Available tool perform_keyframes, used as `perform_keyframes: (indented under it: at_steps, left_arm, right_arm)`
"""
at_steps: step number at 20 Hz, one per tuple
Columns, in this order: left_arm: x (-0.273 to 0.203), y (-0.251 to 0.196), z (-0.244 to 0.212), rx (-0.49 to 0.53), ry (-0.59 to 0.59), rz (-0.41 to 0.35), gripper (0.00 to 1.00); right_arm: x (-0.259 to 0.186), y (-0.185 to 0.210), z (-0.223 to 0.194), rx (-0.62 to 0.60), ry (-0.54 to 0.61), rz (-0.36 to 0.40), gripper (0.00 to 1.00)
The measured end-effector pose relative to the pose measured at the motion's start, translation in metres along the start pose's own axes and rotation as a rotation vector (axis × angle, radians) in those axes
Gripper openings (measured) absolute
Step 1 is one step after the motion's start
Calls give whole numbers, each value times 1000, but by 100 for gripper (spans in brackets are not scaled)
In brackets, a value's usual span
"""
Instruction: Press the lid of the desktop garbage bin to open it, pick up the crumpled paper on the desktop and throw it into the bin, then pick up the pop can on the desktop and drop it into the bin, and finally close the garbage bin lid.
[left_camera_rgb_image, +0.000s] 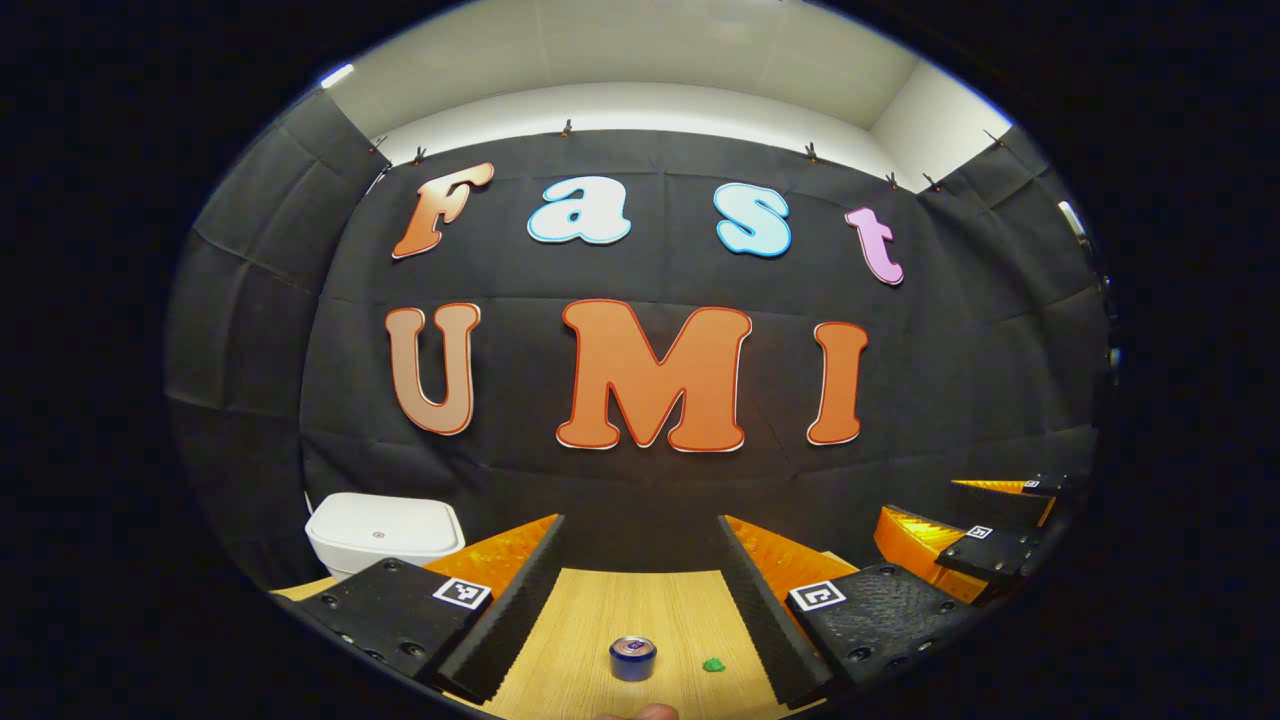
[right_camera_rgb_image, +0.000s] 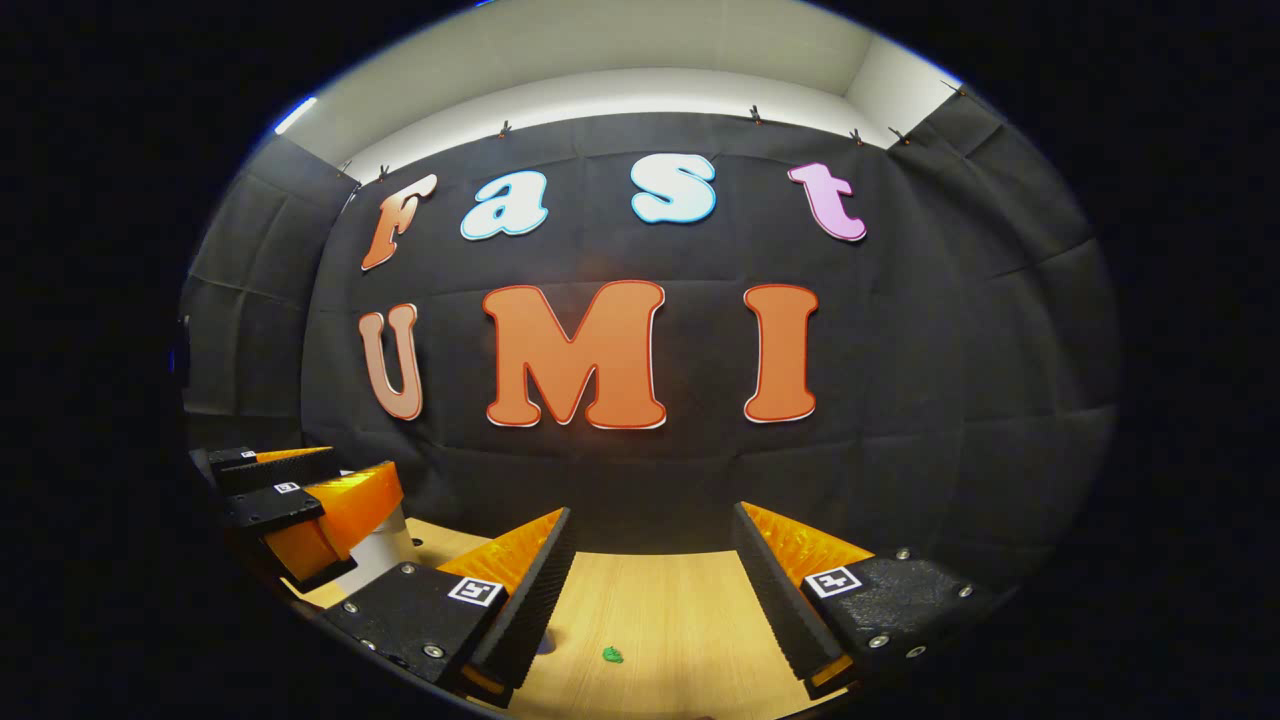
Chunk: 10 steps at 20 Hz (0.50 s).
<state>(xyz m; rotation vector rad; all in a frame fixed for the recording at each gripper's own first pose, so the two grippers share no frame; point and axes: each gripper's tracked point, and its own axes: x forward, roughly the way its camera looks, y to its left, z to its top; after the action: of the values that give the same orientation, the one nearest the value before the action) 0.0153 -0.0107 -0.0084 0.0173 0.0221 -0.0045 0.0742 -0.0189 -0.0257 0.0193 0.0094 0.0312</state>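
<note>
The white garbage bin (left_camera_rgb_image: 380, 535) stands at the far left of the wooden table (left_camera_rgb_image: 610, 605) with its lid down. A small blue pop can (left_camera_rgb_image: 632, 658) stands upright close in front of my left gripper (left_camera_rgb_image: 640, 520), which hovers above it, open and holding nothing. Just right of the can lies a small green crumpled paper (left_camera_rgb_image: 714, 665). My right gripper (right_camera_rgb_image: 652, 510) is open and holding nothing, above the same green paper (right_camera_rgb_image: 612, 655). The left gripper view has the right gripper (left_camera_rgb_image: 920, 500) off to the right. The right gripper view has the left gripper (right_camera_rgb_image: 362, 462) hiding most of the bin (right_camera_rgb_image: 385, 550).
The black cloth wall closes off the back of the table right behind the bin. Bare wood (right_camera_rgb_image: 660, 600) stretches between the grippers and the wall. A person's fingertip (left_camera_rgb_image: 650, 712) pokes in at the bottom edge of the left gripper view.
</note>
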Motion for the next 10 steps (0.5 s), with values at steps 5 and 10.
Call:
perform_keyframes:
  at_steps: [5,10]
  left_arm:
    - [4,3,2,8,-7,-11,92]
    - [0,5,-2,26,20,-40,92]
  right_arm:
    - [3,5,-4,5,7,-36,93]
    - [8,15,-5,-3,10,-37,93]
